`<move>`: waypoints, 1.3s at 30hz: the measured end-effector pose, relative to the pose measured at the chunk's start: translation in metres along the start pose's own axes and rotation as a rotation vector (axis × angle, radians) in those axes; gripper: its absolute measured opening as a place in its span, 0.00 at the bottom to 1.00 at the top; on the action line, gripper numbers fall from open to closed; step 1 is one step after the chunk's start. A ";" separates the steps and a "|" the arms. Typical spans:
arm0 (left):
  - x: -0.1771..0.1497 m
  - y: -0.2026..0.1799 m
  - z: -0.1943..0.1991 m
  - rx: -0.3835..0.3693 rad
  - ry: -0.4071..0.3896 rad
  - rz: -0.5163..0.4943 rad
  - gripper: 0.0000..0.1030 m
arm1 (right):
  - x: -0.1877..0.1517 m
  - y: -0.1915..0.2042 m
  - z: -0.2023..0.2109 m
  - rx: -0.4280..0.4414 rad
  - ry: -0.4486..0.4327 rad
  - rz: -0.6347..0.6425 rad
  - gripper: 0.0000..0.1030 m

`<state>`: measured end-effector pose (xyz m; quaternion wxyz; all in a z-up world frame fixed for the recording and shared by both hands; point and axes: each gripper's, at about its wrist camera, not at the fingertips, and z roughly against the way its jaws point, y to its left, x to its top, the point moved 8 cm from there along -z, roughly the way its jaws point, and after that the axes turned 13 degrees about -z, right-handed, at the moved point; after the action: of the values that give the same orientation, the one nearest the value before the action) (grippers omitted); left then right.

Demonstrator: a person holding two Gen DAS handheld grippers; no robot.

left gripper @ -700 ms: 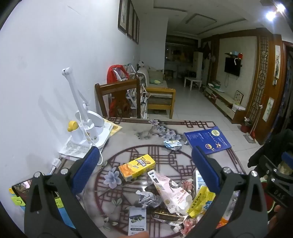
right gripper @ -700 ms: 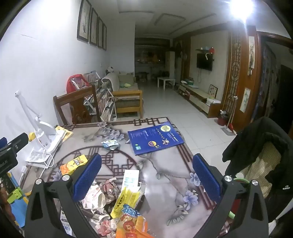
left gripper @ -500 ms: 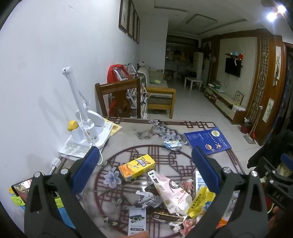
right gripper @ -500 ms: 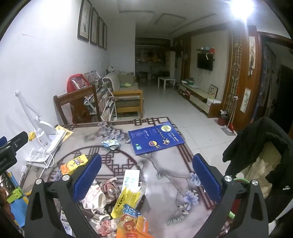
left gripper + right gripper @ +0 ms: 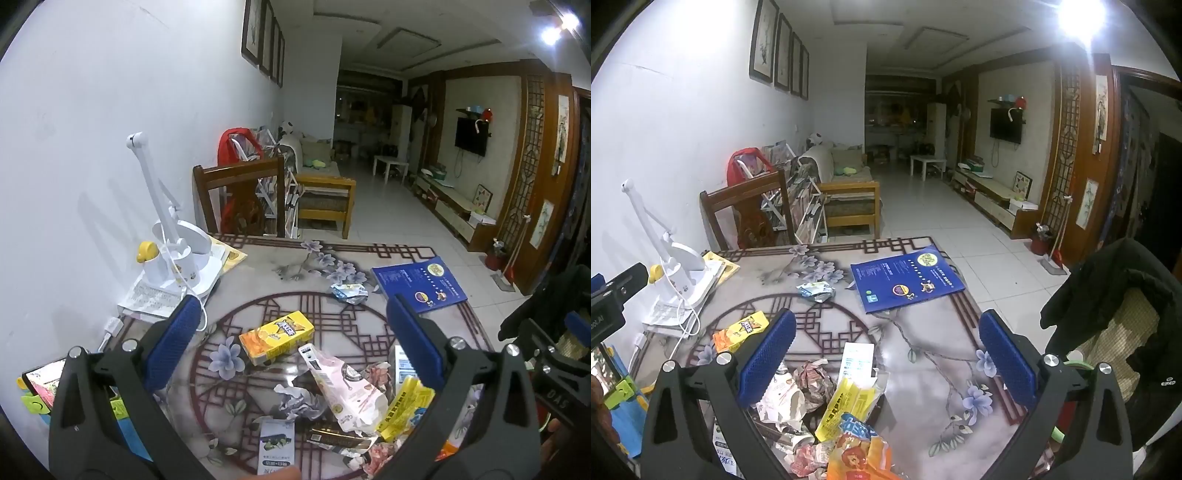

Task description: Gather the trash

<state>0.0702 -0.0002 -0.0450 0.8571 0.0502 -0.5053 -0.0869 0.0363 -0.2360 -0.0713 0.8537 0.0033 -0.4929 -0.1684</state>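
Trash pile (image 5: pixel 343 398) lies below both grippers' spread fingers (image 5: pixel 173 343), untouched.

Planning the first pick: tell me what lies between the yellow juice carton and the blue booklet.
A crumpled silver-blue wrapper lies between the yellow juice carton and the blue booklet, on patterned table; both wrist views show it.

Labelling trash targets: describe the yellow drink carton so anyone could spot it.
On the patterned table, look inside the dark circular lattice motif. The yellow drink carton lies flat at the far-left edge of the wrapper pile, the only intact box; its neighbours are crumpled.
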 end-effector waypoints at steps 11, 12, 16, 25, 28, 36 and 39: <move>-0.004 0.001 -0.005 0.000 0.016 0.009 0.96 | -0.001 0.000 0.000 -0.002 -0.001 0.002 0.93; -0.004 0.001 -0.005 -0.001 0.016 0.010 0.96 | -0.001 0.000 0.000 -0.002 -0.002 0.001 0.93; -0.005 0.001 -0.005 0.000 0.018 0.010 0.96 | -0.001 -0.001 0.000 -0.001 0.000 0.002 0.93; -0.010 -0.001 -0.006 0.002 0.026 0.003 0.96 | -0.001 -0.002 0.001 -0.003 0.000 -0.010 0.93; -0.011 -0.001 -0.005 0.003 0.031 0.005 0.96 | -0.001 -0.002 0.001 -0.002 -0.005 0.000 0.93; -0.010 -0.001 -0.006 0.002 0.037 0.007 0.96 | -0.001 -0.001 0.001 -0.001 -0.005 -0.001 0.93; -0.010 -0.001 -0.006 0.002 0.037 0.008 0.96 | 0.001 -0.003 0.002 -0.001 -0.006 -0.002 0.93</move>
<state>0.0710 0.0011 -0.0565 0.8666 0.0507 -0.4896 -0.0821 0.0340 -0.2390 -0.0701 0.8521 0.0027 -0.4952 -0.1694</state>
